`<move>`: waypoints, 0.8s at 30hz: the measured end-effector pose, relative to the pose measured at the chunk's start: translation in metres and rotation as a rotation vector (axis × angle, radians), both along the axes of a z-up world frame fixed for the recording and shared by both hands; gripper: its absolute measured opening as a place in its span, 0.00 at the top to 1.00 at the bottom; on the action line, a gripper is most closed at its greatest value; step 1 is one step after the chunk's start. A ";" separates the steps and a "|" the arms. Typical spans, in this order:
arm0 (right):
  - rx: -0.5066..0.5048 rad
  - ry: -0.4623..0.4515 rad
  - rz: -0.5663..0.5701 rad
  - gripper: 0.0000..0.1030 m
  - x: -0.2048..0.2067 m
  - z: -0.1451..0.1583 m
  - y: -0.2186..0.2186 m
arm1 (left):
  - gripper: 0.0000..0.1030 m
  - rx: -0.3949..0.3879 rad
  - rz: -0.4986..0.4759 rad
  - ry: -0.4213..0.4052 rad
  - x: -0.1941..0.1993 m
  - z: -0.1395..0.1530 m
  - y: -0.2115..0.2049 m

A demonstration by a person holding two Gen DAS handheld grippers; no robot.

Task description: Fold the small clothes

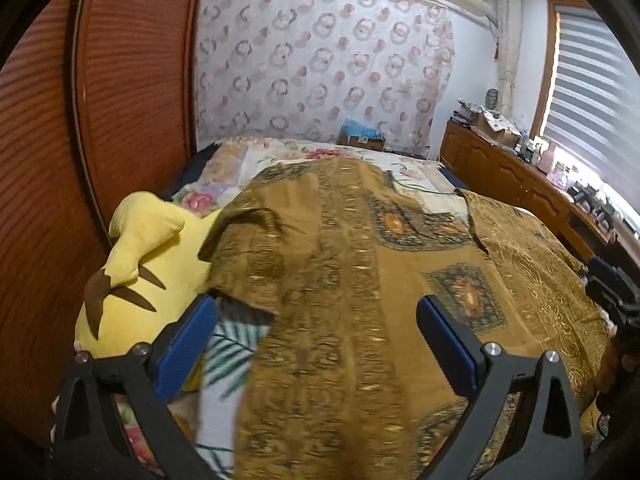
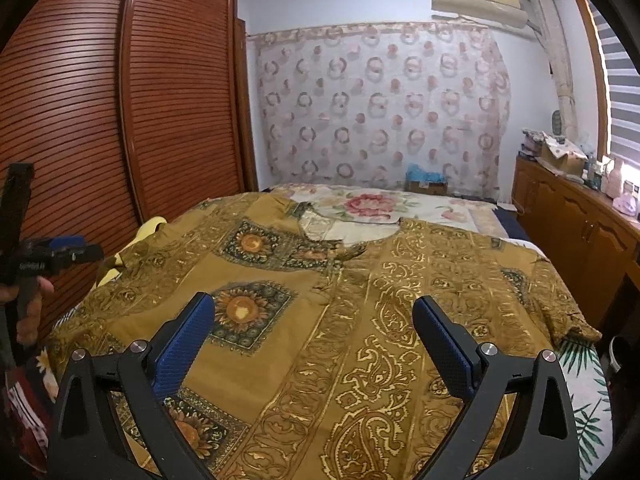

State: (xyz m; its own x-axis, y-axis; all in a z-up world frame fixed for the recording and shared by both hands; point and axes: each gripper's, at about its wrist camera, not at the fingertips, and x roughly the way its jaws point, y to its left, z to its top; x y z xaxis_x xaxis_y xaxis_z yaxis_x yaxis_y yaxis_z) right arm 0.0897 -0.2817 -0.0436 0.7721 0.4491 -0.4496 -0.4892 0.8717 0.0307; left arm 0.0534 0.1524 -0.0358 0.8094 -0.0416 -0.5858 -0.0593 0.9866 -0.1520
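Overhanging the bed's right edge, mustard shirt's sleeve.

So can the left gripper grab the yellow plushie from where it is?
Probably yes. The left gripper has its jaws open and empty, and the yellow plushie lies just beside its left finger, though the brown shirt overlaps one edge.

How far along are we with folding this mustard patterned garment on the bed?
Done: the mustard garment lies spread on the bed, neckline away from the cameras. In hand: nothing; the left gripper and right gripper are both open above the cloth. Left: no fold is visible, so every fold remains.
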 end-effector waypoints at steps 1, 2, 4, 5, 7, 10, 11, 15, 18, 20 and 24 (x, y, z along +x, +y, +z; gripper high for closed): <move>-0.004 0.003 0.003 0.02 0.000 -0.001 0.001 | 0.04 -0.013 0.007 0.008 0.003 -0.002 0.008; -0.008 0.007 0.007 0.02 0.001 -0.002 0.002 | 0.04 -0.025 0.010 0.015 0.005 -0.003 0.015; -0.019 0.018 0.015 0.02 0.003 -0.004 0.004 | 0.05 -0.062 0.015 0.034 0.013 -0.009 0.031; -0.022 0.022 0.019 0.02 0.004 -0.005 0.005 | 0.06 -0.080 0.019 0.050 0.018 -0.012 0.039; -0.030 0.030 0.030 0.02 0.007 -0.007 0.008 | 0.12 -0.118 0.026 0.086 0.029 -0.020 0.053; -0.038 0.054 0.064 0.02 0.015 -0.008 0.016 | 0.16 -0.145 0.038 0.126 0.042 -0.033 0.067; -0.037 0.071 0.084 0.02 0.020 -0.008 0.021 | 0.17 -0.153 0.043 0.138 0.046 -0.037 0.071; -0.041 0.114 0.143 0.02 0.034 -0.007 0.040 | 0.32 -0.196 0.043 0.189 0.059 -0.053 0.082; -0.053 0.110 0.174 0.02 0.037 -0.005 0.056 | 0.49 -0.192 0.044 0.218 0.069 -0.060 0.086; -0.049 0.111 0.192 0.02 0.036 -0.004 0.063 | 0.55 -0.189 0.034 0.231 0.073 -0.062 0.086; -0.041 0.115 0.220 0.02 0.030 -0.006 0.070 | 0.89 -0.139 0.006 0.225 0.077 -0.058 0.079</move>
State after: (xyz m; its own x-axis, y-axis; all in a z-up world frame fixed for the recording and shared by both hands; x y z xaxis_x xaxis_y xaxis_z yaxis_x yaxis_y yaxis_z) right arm 0.1200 -0.2119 -0.0498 0.6005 0.5800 -0.5505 -0.6623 0.7465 0.0639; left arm 0.1303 0.2317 -0.0940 0.6597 -0.1300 -0.7402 -0.1128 0.9566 -0.2685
